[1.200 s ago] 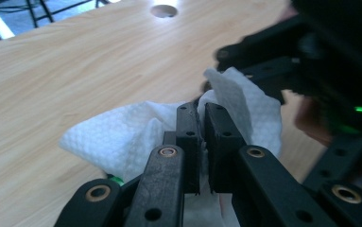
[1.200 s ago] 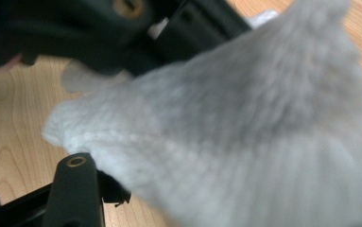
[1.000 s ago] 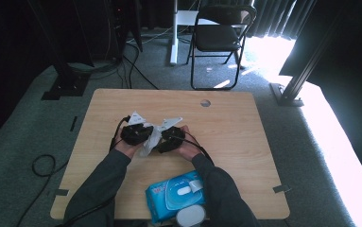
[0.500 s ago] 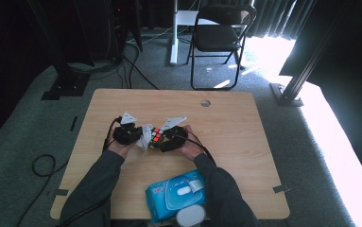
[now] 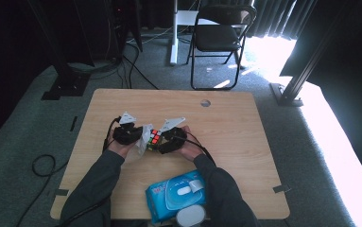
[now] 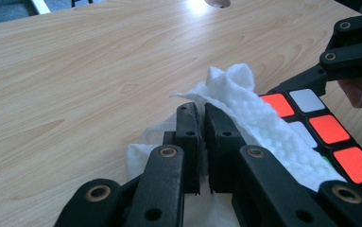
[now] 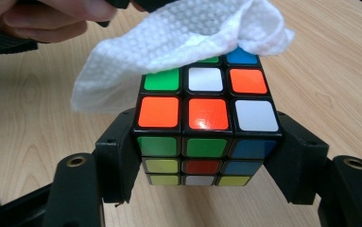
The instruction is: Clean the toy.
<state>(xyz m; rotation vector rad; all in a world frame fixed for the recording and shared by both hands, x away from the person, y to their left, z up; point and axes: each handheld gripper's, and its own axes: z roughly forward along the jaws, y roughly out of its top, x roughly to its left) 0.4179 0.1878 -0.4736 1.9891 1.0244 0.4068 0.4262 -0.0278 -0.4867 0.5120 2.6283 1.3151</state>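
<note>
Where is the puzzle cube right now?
In the high view, the cube sits mid-table, clamped in the right gripper, with the white wipe against its left side.

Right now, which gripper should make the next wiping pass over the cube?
Left. The left gripper is shut on the white wipe, which already drapes over the puzzle cube. The right gripper is clamped on the cube's sides, so it is better kept as the holder.

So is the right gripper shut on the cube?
Yes. The right gripper is shut on the puzzle cube: both jaws press its sides.
</note>
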